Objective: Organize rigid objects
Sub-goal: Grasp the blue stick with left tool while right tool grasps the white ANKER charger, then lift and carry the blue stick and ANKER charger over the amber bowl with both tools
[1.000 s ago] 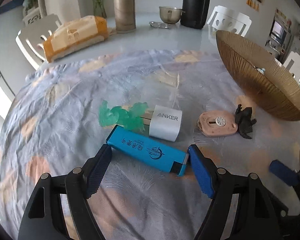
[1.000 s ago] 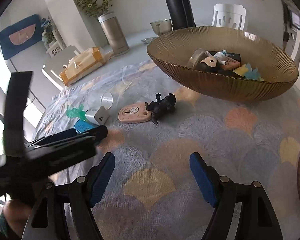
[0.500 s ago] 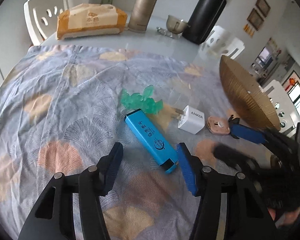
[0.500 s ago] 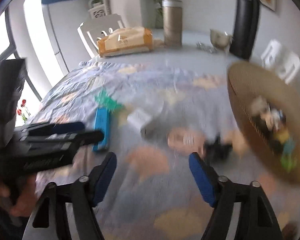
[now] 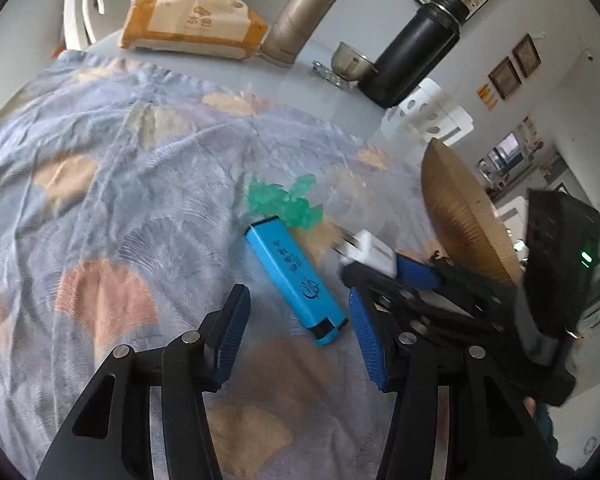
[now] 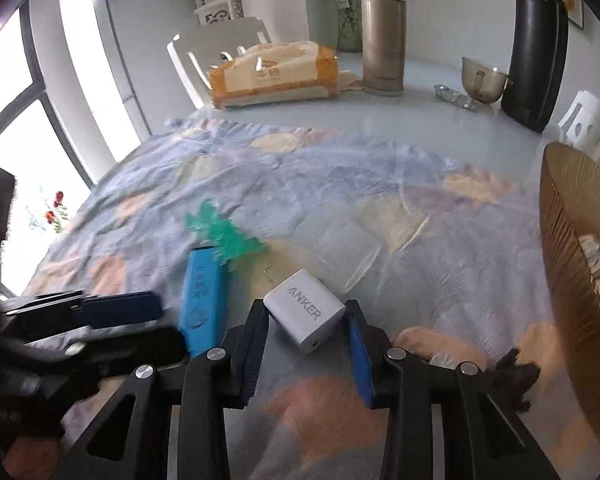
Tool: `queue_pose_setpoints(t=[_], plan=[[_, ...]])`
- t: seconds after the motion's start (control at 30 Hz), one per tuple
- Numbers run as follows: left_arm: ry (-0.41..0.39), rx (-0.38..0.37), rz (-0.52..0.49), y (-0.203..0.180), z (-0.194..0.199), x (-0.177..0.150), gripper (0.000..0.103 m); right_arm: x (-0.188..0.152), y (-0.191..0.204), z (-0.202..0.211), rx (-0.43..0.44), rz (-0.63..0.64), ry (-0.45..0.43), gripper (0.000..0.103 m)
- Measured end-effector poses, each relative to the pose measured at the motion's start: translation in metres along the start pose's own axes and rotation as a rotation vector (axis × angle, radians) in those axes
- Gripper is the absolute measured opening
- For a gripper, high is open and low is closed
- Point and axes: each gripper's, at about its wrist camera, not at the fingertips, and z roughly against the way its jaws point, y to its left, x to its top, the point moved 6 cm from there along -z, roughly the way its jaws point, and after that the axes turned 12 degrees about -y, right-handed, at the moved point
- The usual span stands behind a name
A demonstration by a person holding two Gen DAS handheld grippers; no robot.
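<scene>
A blue lighter-shaped box lies on the patterned cloth, its near end between the fingers of my left gripper. Those jaws are closing, and a gap shows on both sides of the box. A white Anker charger sits cornerwise between the fingertips of my right gripper. Its jaws are closing too, and their pads touch the charger's corners. The charger is blurred in the left wrist view. A green translucent toy lies just beyond the blue box.
A ribbed golden bowl holding several items stands at the right. A black figurine and a pink item lie near it. A clear plastic lid lies behind the charger. Tissue pack, beige thermos, black flask and metal cup stand at the back.
Both grippers have narrowed. My right gripper swung left from the bowl side to the charger. My left gripper rolled, and the blue box now lies lengthwise between its fingers.
</scene>
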Motion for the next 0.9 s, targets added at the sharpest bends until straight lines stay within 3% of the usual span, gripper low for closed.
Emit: queue_pose_setpoints(t=[0.2, 0.37, 0.43, 0.5, 0.6, 0.73, 0.8, 0.9], plan=[[0.000, 0.130, -0.193, -0.021, -0.010, -0.007, 0.058, -0.035, -0.006, 0.040, -0.015, -0.048, 0.082, 0.037], [0.019, 0.286, -0.262, -0.029, -0.025, -0.004, 0.058, -0.066, -0.012, 0.076, -0.083, -0.055, 0.049, 0.037], [0.029, 0.329, -0.307, -0.033, -0.032, -0.004, 0.057, -0.073, -0.011, 0.083, -0.089, -0.046, 0.029, 0.038], [0.013, 0.348, -0.355, -0.035, -0.036, -0.003, 0.047, -0.075, -0.007, 0.085, -0.096, -0.010, 0.010, 0.038], [0.027, 0.290, -0.380, -0.037, -0.030, -0.008, 0.024, -0.077, -0.005, 0.088, -0.075, 0.002, 0.002, 0.038], [0.084, 0.140, -0.373, -0.044, -0.005, -0.033, 0.021, -0.081, -0.017, 0.096, -0.098, -0.083, 0.006, 0.034], [0.092, 0.122, -0.423, -0.047, 0.013, -0.051, 0.021, -0.086, -0.025, 0.106, -0.126, -0.152, 0.009, 0.032], [0.103, 0.092, -0.442, -0.050, 0.028, -0.065, 0.021, -0.092, -0.026, 0.120, -0.095, -0.240, -0.004, 0.032]])
